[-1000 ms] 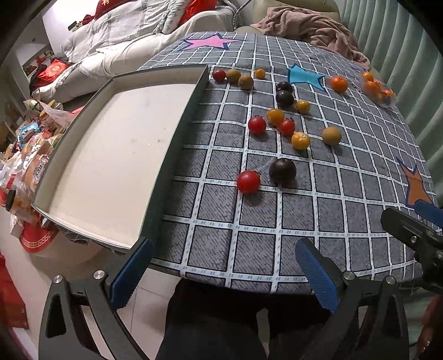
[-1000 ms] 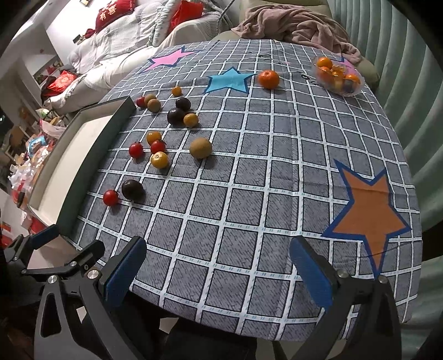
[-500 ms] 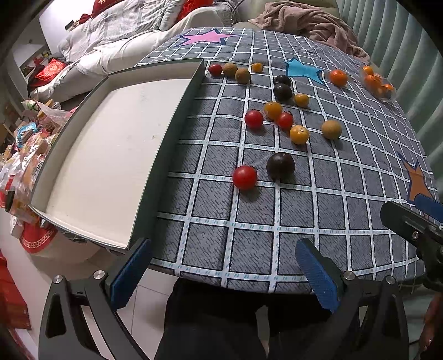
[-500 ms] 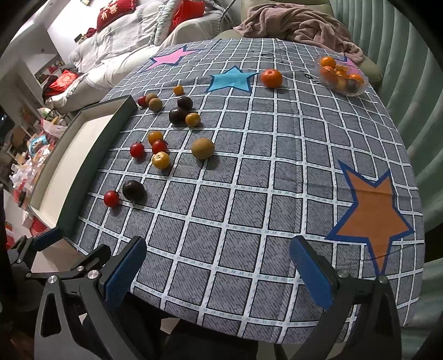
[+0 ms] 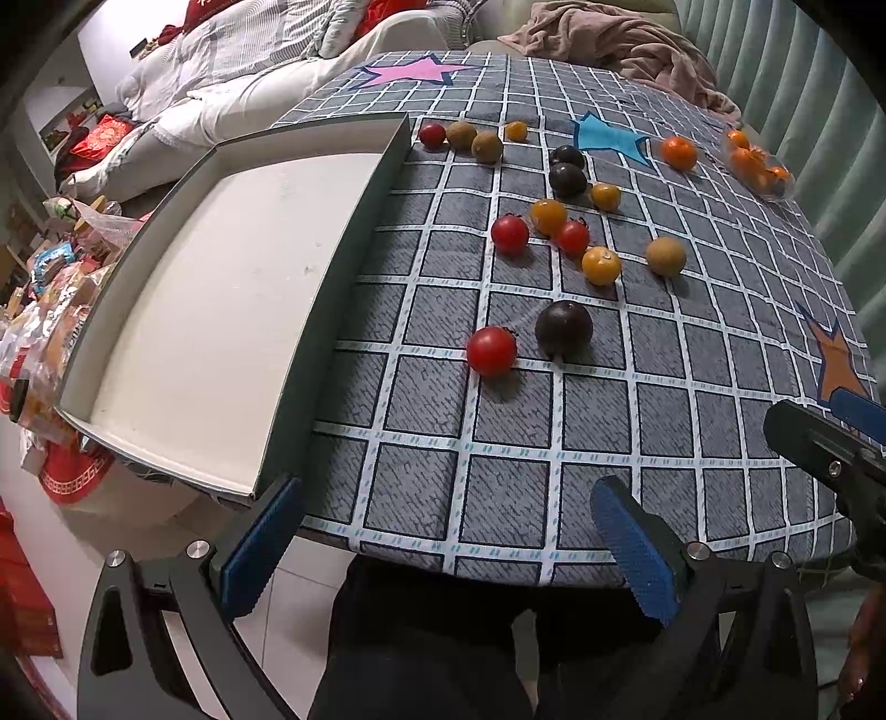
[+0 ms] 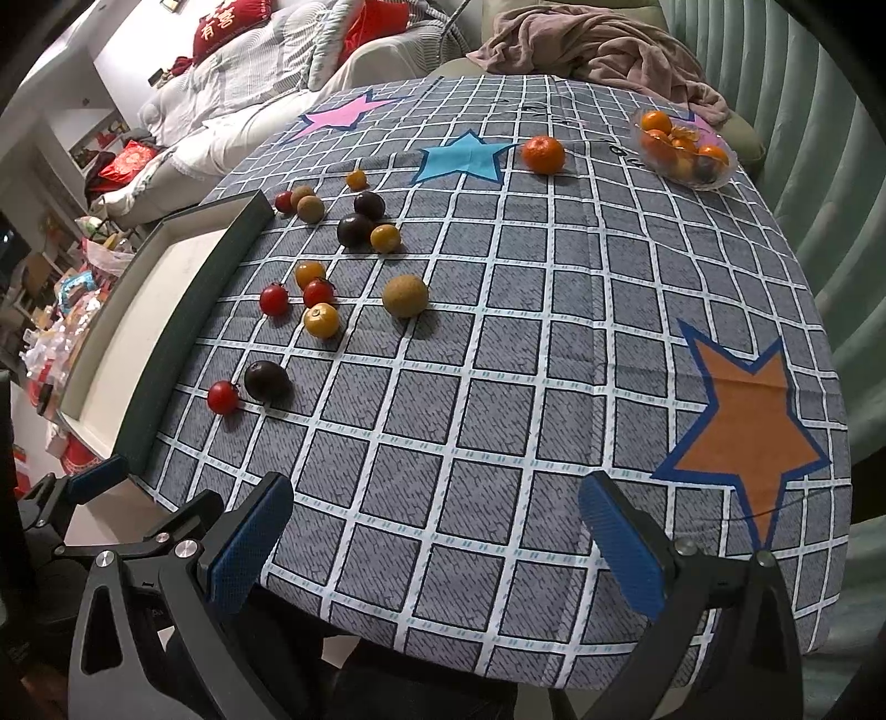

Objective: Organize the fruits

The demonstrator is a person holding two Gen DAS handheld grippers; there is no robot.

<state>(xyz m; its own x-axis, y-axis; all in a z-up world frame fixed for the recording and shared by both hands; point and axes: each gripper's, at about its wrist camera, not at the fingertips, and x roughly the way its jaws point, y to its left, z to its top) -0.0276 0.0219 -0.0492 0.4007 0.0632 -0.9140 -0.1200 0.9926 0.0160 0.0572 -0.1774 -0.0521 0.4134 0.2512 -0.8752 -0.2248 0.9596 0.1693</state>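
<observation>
Several small fruits lie loose on the grey checked tablecloth: a red tomato (image 5: 491,350) beside a dark plum (image 5: 563,327), more red, yellow and brown ones farther back, and a tangerine (image 6: 544,154). A white tray with dark walls (image 5: 343,266) stands at the left with nothing in it. My left gripper (image 5: 446,545) hangs open over the near table edge, close to the tray's near corner. My right gripper (image 6: 437,537) is open too, above the near edge, right of the fruits. Neither one holds anything.
A clear bowl of tangerines (image 6: 684,148) sits at the far right. A pink blanket (image 6: 598,50) is heaped behind the table, and a sofa with cushions (image 6: 249,83) at the far left. Packets and bags (image 5: 50,299) clutter the floor left of the tray.
Both grippers have moved forward toward the table, so the fruits and the tray look nearer. Both stay open and no fruit has moved.
</observation>
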